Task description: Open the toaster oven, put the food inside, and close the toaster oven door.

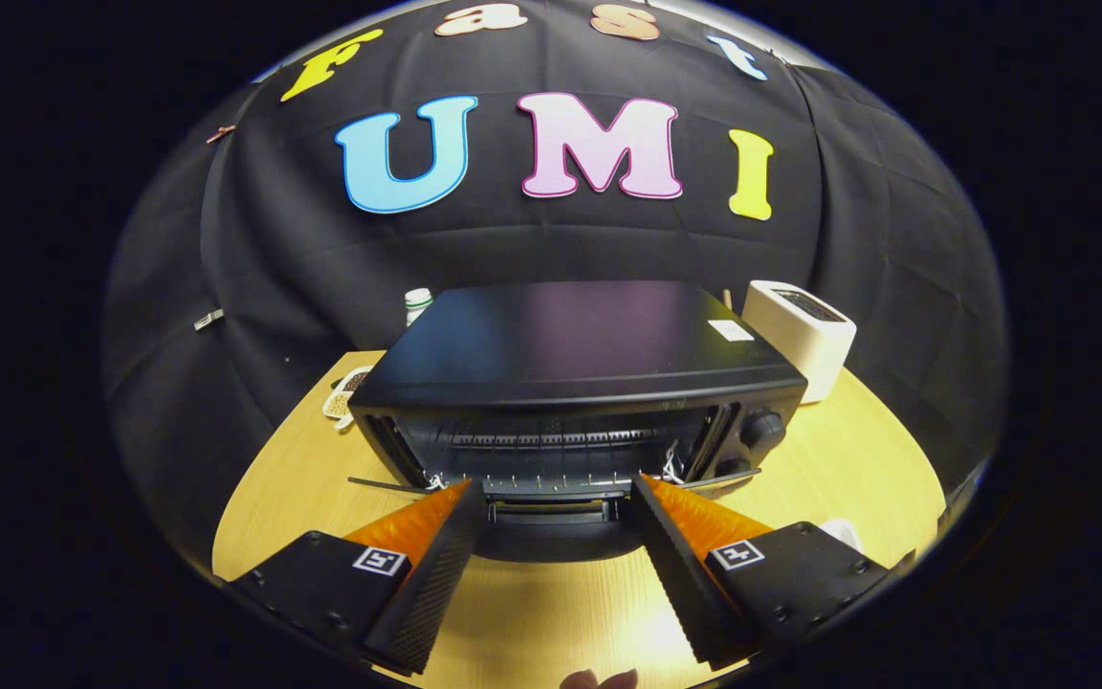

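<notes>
Gripper [551,493] fingers spread wide, empty, straddling the dropped door [551,512] of the black boxy metal toaster oven [570,368]. Oven sits dead ahead on the pale wooden bench [857,459], cavity open, long axis crosswise to the fingers. Door handle lies between the fingertips. Food item not identifiable; judged step: fetching it.

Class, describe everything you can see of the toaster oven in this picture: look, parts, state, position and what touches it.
The toaster oven is a black, boxy appliance with a smooth, slightly glossy top that looks like metal. Its door hangs folded down toward the gripper, leaving the cavity open; a wire rack shows inside, with no food on it. Knobs sit on its right side. It stands upright on the wooden table. The gripper's open fingers flank the lowered door's handle; contact cannot be told.
</notes>
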Motion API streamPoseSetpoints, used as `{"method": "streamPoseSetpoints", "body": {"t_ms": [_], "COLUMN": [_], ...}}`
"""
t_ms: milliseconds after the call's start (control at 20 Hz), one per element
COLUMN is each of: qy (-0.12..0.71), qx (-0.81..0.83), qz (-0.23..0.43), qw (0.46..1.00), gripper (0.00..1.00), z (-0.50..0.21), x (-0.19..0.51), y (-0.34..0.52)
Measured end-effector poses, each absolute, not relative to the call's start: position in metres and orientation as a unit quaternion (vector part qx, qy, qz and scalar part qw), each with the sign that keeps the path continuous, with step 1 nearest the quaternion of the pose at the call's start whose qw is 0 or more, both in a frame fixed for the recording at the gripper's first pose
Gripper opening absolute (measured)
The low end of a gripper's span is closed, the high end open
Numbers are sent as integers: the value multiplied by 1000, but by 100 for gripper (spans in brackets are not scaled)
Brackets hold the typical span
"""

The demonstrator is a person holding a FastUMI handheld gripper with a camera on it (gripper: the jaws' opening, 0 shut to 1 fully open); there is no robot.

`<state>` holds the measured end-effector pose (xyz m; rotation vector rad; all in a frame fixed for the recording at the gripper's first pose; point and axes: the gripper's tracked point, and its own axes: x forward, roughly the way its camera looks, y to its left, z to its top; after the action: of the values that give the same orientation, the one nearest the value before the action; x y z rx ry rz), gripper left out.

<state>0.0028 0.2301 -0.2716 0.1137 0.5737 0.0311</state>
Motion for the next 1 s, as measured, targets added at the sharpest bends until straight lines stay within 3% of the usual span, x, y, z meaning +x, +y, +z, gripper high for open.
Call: {"method": "streamPoseSetpoints", "body": {"t_ms": [650,1000], "qy": [384,414], "qx": [26,-2], "qz": [22,72], "qw": [923,907], "gripper": [99,98], "z": [-347,-370], "x": [-73,-90], "y": [233,239]}}
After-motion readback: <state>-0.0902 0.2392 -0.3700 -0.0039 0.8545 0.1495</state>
